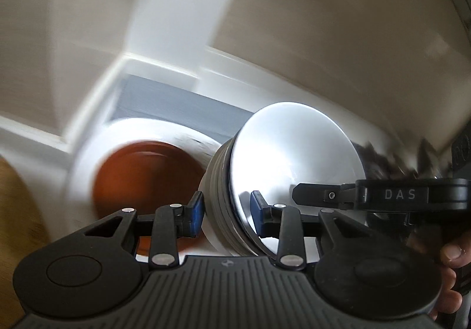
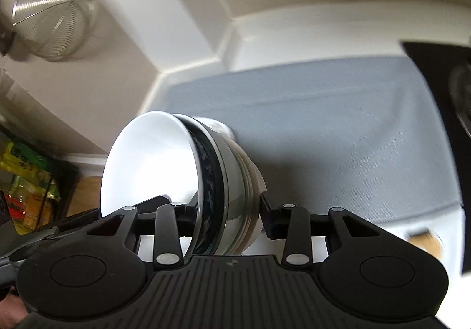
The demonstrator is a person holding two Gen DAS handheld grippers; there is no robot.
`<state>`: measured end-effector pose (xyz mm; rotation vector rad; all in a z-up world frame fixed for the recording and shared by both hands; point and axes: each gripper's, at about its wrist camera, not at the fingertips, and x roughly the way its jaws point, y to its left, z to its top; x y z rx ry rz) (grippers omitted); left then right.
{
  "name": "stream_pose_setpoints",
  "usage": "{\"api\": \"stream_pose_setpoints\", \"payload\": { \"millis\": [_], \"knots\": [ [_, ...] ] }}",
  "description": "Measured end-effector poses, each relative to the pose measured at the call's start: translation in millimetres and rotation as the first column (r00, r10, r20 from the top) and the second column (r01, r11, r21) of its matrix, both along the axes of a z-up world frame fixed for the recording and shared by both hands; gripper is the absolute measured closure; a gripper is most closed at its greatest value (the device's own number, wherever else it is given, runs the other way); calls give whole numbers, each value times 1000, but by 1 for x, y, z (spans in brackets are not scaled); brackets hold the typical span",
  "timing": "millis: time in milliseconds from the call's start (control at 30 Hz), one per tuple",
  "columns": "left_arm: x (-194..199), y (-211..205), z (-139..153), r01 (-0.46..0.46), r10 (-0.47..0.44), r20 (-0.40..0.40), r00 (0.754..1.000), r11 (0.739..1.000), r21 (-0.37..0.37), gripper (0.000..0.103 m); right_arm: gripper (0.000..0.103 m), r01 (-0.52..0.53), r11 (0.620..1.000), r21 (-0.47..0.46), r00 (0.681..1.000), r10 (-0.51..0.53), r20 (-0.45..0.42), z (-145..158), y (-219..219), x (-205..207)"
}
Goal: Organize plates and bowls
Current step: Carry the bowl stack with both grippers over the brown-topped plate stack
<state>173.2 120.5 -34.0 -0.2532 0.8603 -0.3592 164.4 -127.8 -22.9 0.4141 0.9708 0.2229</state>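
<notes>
A stack of several nested bowls (image 1: pixel 294 152) hangs tilted on its side above the counter, held from both sides. The inner bowl is white inside, with a dark patterned rim (image 2: pixel 206 170). My left gripper (image 1: pixel 226 211) is shut on the stack's edge, one blue pad (image 1: pixel 195 214) on the outer wall and the other inside the top bowl. My right gripper (image 2: pixel 226 211) is shut on the opposite edge, one finger inside the white bowl and one finger (image 2: pixel 268 211) on the outside. The right gripper's finger (image 1: pixel 318 196) reaches into the bowl in the left wrist view.
A brown plate (image 1: pixel 141 178) lies on a white plate (image 1: pixel 88 158) below the stack, on a grey mat (image 2: pixel 323 122) in the counter's corner. A mesh strainer (image 2: pixel 53 13) hangs on the wall. Food packets (image 2: pixel 26 181) and a wooden board (image 2: pixel 88 196) lie left. A hand (image 1: pixel 450 255) holds the right gripper.
</notes>
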Motion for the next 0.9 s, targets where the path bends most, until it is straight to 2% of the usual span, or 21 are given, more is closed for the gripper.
{"api": "stream_pose_setpoints", "payload": {
  "millis": [167, 367, 600, 900],
  "knots": [
    [18, 37, -15, -88, 88, -33, 996, 996, 16, 66, 63, -78, 997, 7, 997, 78, -15, -15, 38, 42],
    [33, 65, -35, -159, 159, -81, 984, 987, 12, 66, 63, -120, 993, 8, 990, 120, -68, -38, 69, 68],
    [42, 63, -46, -180, 179, -117, 977, 984, 8, 66, 63, -136, 991, 1, 986, 136, -93, -45, 76, 78],
    [42, 57, -46, -207, 207, -112, 972, 978, 14, 65, 63, -147, 989, 4, 984, 147, -102, -49, 76, 84]
  ]
}}
